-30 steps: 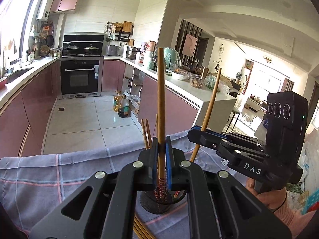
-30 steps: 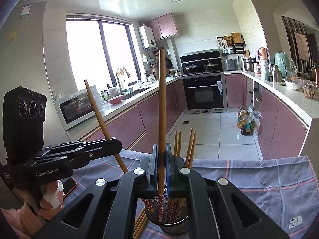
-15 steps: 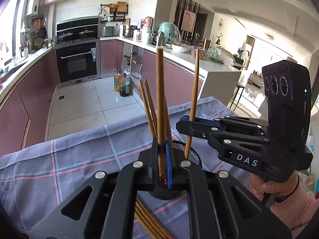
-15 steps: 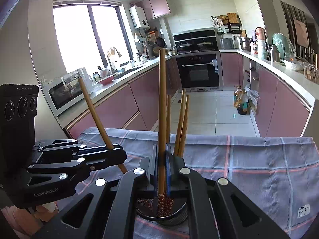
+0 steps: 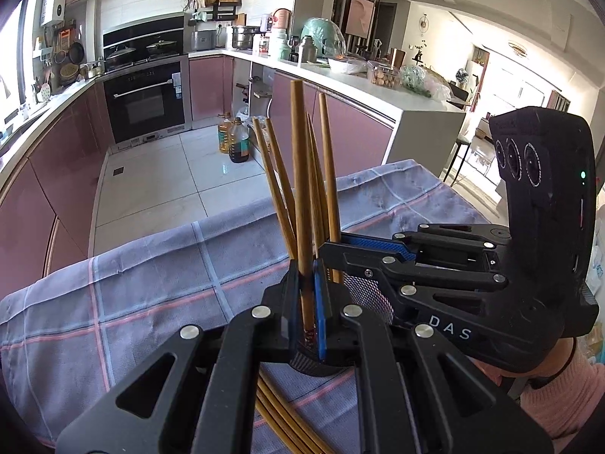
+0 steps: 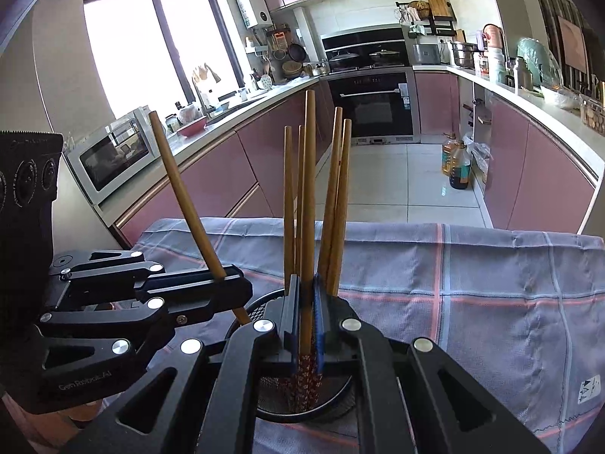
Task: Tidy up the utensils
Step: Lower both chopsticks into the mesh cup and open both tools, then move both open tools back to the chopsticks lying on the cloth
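A black mesh holder (image 6: 340,401) stands on the checked cloth (image 6: 491,302) and holds several wooden chopsticks (image 6: 334,196). My left gripper (image 5: 306,302) is shut on one upright chopstick (image 5: 300,189) whose patterned tip is down in the holder (image 5: 368,293). My right gripper (image 6: 306,321) is shut on another chopstick (image 6: 309,189), tip also in the holder. In the left wrist view the right gripper (image 5: 332,249) comes in from the right; in the right wrist view the left gripper (image 6: 234,287) comes in from the left, holding its tilted chopstick (image 6: 181,193).
Several loose chopsticks (image 5: 280,416) lie on the cloth below the holder. The table's far edge drops to a tiled kitchen floor (image 5: 159,181) with oil bottles (image 5: 236,140). Pink cabinets and an oven (image 6: 374,102) stand behind.
Both grippers have moved down and closer to the holder, lowering their chopsticks so the tips now sit inside it among the others.
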Tool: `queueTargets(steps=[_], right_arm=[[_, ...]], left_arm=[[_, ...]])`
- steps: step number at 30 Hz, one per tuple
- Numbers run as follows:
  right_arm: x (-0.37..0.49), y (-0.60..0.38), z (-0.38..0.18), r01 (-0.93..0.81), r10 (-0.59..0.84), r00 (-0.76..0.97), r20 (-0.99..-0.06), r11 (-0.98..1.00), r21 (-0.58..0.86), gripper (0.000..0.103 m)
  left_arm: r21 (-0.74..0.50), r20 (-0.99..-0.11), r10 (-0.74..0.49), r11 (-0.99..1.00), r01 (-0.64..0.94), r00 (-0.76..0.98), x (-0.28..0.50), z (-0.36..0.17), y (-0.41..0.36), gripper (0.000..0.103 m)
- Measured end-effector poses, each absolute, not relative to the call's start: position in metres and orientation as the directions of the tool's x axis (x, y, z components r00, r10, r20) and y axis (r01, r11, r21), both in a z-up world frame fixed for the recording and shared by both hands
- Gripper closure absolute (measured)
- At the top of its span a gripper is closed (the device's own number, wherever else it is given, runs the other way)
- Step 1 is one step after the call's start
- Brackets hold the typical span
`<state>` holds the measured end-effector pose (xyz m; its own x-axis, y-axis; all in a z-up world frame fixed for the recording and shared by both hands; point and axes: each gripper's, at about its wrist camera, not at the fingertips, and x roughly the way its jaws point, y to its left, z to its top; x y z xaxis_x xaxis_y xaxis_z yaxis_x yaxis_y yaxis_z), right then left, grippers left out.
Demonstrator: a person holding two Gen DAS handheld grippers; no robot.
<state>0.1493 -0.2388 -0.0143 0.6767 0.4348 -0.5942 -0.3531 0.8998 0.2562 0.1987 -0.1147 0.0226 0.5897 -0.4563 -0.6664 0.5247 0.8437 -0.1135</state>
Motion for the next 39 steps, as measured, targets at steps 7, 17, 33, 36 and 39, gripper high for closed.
queueTargets(steps=[7, 17, 33, 36, 39], right_arm=[[0.147, -0.242, -0.012, -0.338, 0.431, 0.689, -0.583, 0.902, 0.268, 0.094], [0.117, -0.245, 0.001, -0.385, 0.469, 0.709, -0.526, 0.883, 0.268, 0.074], [0.056, -0.216, -0.042, -0.502, 0.542, 0.596, -0.592, 0.827, 0.253, 0.053], [0.059, -0.208, -0.068, -0.480, 0.520, 0.558, -0.647, 0.838, 0.259, 0.053], [0.059, -0.202, -0.087, -0.466, 0.512, 0.524, -0.681, 0.841, 0.274, 0.053]], left_arm=[[-0.112, -0.672, -0.445, 0.851, 0.513, 0.591, 0.202, 0.018, -0.117, 0.092], [-0.096, -0.561, -0.456, 0.865, 0.492, 0.691, 0.160, 0.035, -0.090, 0.071], [-0.100, -0.635, -0.350, 0.921, 0.375, 0.689, 0.099, -0.034, -0.022, 0.043], [-0.122, -0.681, -0.343, 0.924, 0.362, 0.647, 0.099, -0.056, -0.021, 0.043], [-0.124, -0.721, -0.336, 0.923, 0.364, 0.607, 0.100, -0.074, -0.024, 0.044]])
